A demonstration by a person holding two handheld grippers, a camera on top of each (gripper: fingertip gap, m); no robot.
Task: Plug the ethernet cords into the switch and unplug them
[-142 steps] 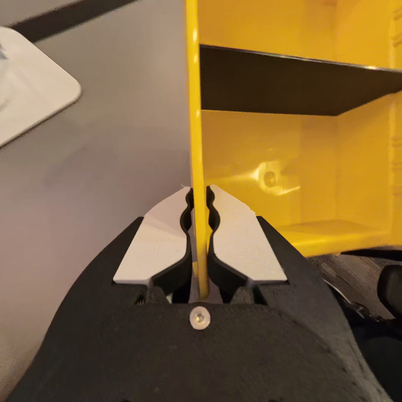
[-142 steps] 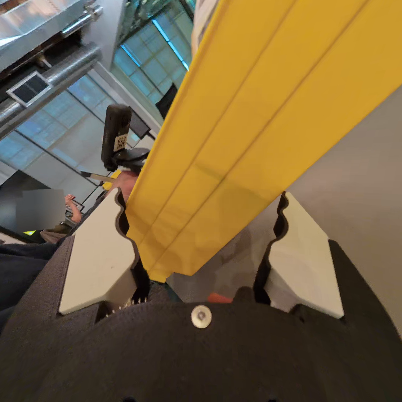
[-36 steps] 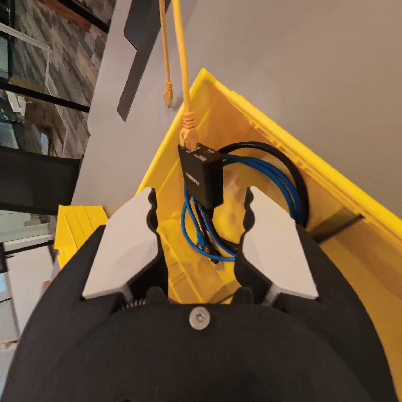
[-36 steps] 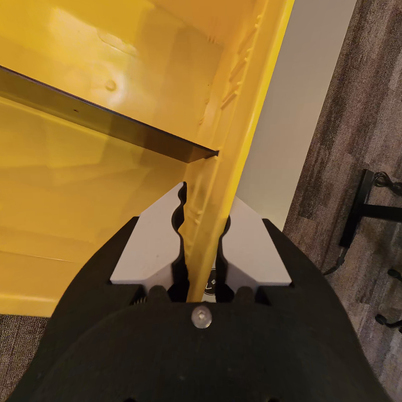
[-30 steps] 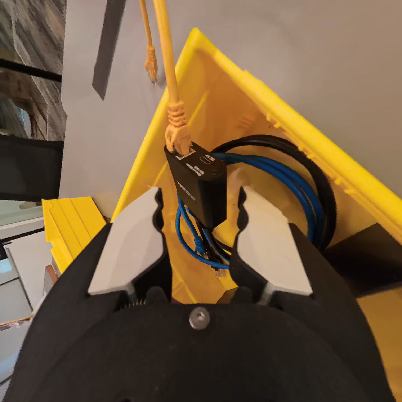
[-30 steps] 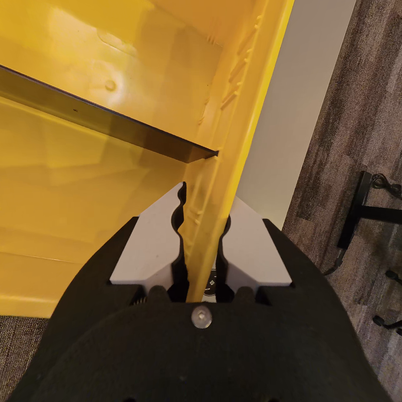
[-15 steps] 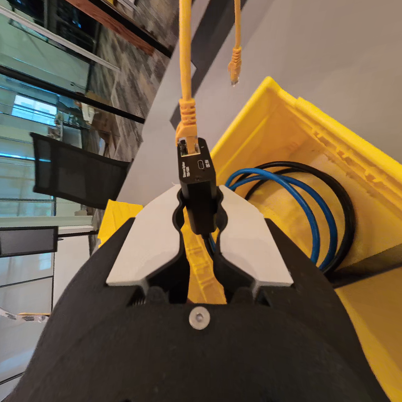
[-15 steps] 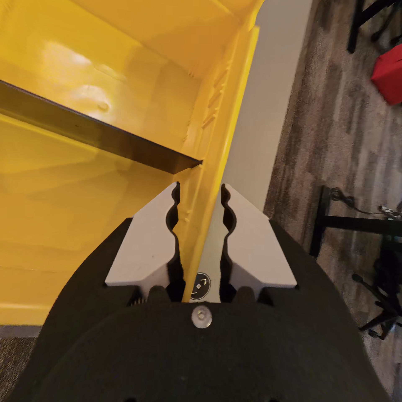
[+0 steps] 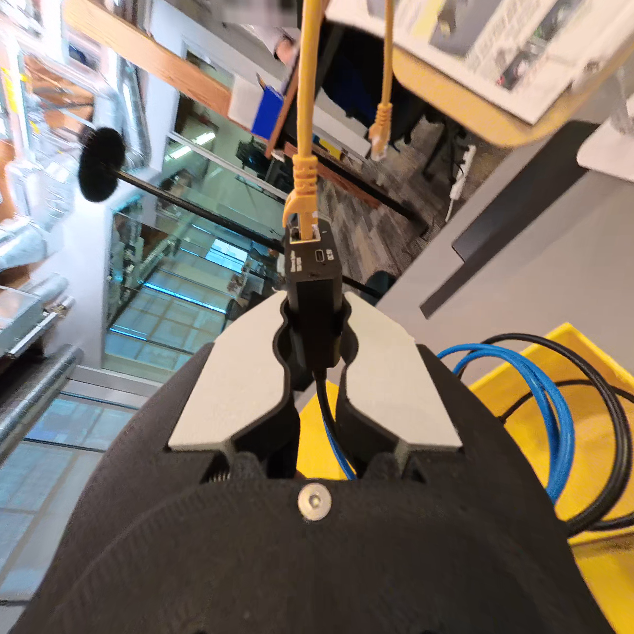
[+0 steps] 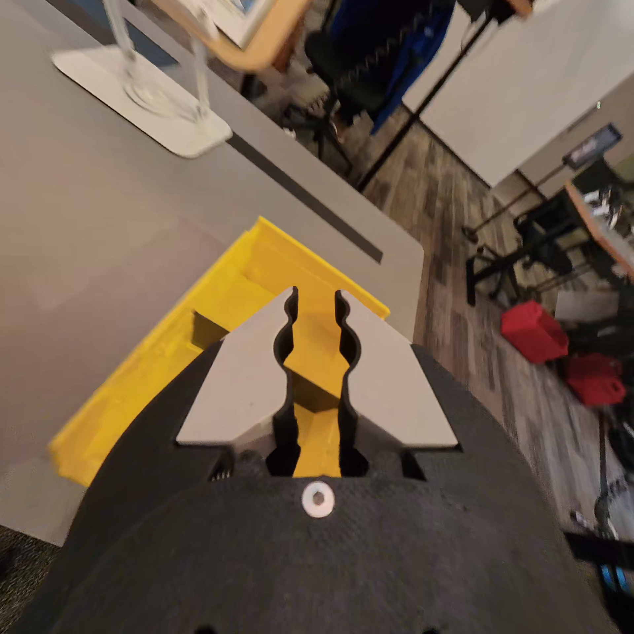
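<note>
In the left wrist view my left gripper (image 9: 315, 298) is shut on the small black switch (image 9: 314, 260) and holds it up above the yellow bin (image 9: 562, 331). An orange ethernet cord (image 9: 307, 103) hangs from above with its plug (image 9: 302, 199) seated in the switch's top port. A second orange cord's plug (image 9: 379, 133) hangs free to the right of it. A black lead runs from the switch's bottom down between the fingers. Coiled blue cable (image 9: 549, 387) and black cable (image 9: 614, 411) lie in the bin. My right gripper (image 10: 316, 291) is slightly open and empty above the bin (image 10: 154, 377).
The bin sits on a grey table (image 10: 103, 223) near its right corner and has a black divider (image 10: 206, 331). A white stand base (image 10: 137, 103) stands at the table's far side. Red boxes (image 10: 531, 332) and chair legs are on the floor beyond the edge. Tip to tip, the grippers are about 70 cm apart.
My left gripper closed on the switch in the bin and lifted it up. My right gripper let go of the bin wall and rose above the bin.
</note>
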